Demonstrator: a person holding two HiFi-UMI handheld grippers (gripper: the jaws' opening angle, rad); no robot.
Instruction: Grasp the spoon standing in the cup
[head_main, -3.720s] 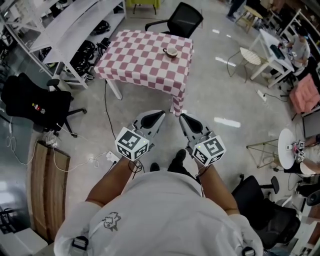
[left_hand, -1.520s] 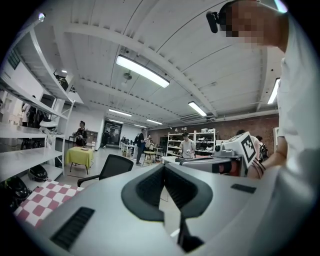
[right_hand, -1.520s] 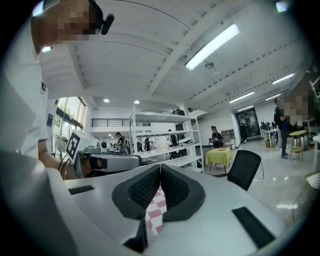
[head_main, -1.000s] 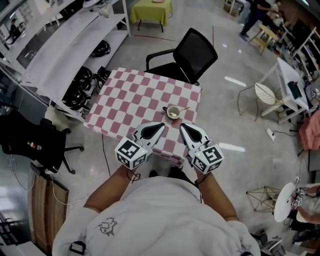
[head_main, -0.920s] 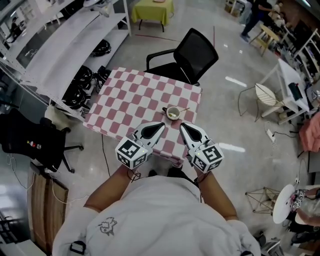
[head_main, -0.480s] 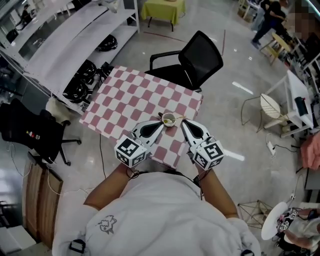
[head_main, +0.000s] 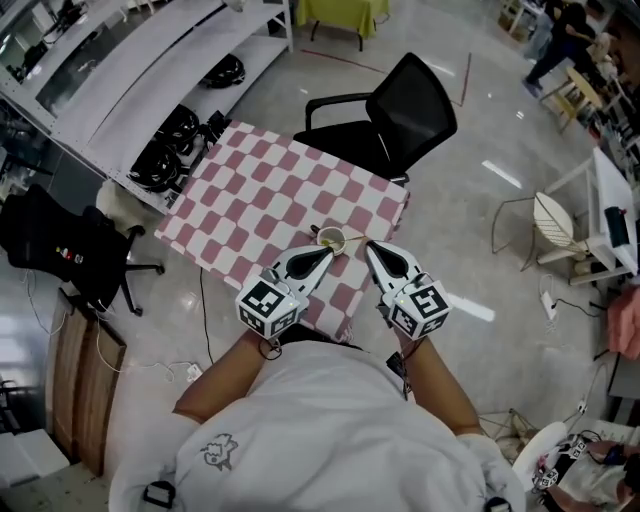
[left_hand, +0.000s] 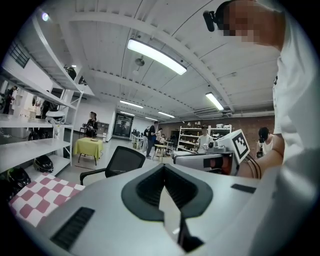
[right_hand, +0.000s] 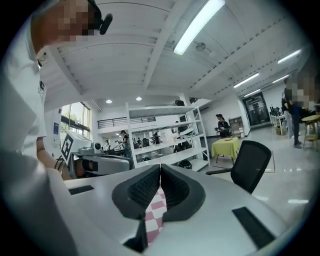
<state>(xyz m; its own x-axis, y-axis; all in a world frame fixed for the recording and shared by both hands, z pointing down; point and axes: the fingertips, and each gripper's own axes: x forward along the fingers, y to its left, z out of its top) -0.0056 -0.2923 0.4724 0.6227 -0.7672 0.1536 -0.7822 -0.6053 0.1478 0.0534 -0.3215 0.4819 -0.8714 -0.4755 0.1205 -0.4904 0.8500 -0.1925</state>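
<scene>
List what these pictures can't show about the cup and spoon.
Head view: the cup is too small to tell its contents.
Head view: only the spoon handle shows, thinly; its bowl is hidden in the cup.
Gripper views: cup and spoon are hidden below the left gripper and right gripper bodies.

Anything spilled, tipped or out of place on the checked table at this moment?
Nothing stands out. The cup stands upright on the checked tablecloth with the spoon leaning out to the right, and no spill shows. The left gripper and right gripper are shut and empty, near the cup.
</scene>
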